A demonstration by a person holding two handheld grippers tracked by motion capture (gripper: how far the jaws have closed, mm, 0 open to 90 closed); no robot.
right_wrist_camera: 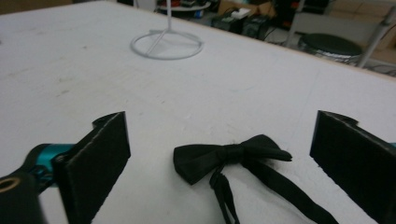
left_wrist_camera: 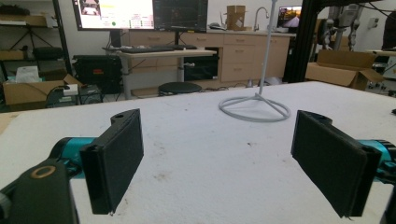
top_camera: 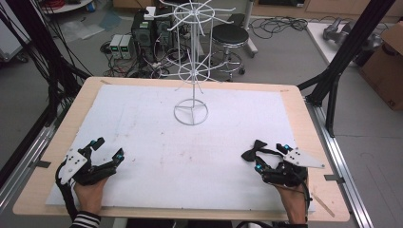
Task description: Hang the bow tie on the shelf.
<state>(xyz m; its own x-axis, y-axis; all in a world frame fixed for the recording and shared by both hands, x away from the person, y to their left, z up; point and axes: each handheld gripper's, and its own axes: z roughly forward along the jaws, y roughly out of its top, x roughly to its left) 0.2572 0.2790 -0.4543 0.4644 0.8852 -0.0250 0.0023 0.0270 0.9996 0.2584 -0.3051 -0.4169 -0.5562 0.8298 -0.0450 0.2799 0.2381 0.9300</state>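
A black bow tie point(top_camera: 253, 149) point(right_wrist_camera: 229, 156) with a thin strap lies flat on the white mat at the front right. My right gripper point(top_camera: 272, 156) point(right_wrist_camera: 224, 163) stands open around it, one jaw on each side, not touching it. A white wire display stand point(top_camera: 191, 57) rises from the far middle of the mat; its ring base point(left_wrist_camera: 254, 108) point(right_wrist_camera: 166, 44) rests on the mat. My left gripper point(top_camera: 109, 147) point(left_wrist_camera: 219, 163) rests open at the front left with nothing between its jaws.
The white mat point(top_camera: 157, 142) covers a wooden table point(top_camera: 85, 92). Black frame posts point(top_camera: 347, 47) stand at the right, cables and electronics point(top_camera: 142, 33) and a stool point(top_camera: 230, 35) lie on the floor beyond the far edge. A cardboard box point(top_camera: 387, 66) sits far right.
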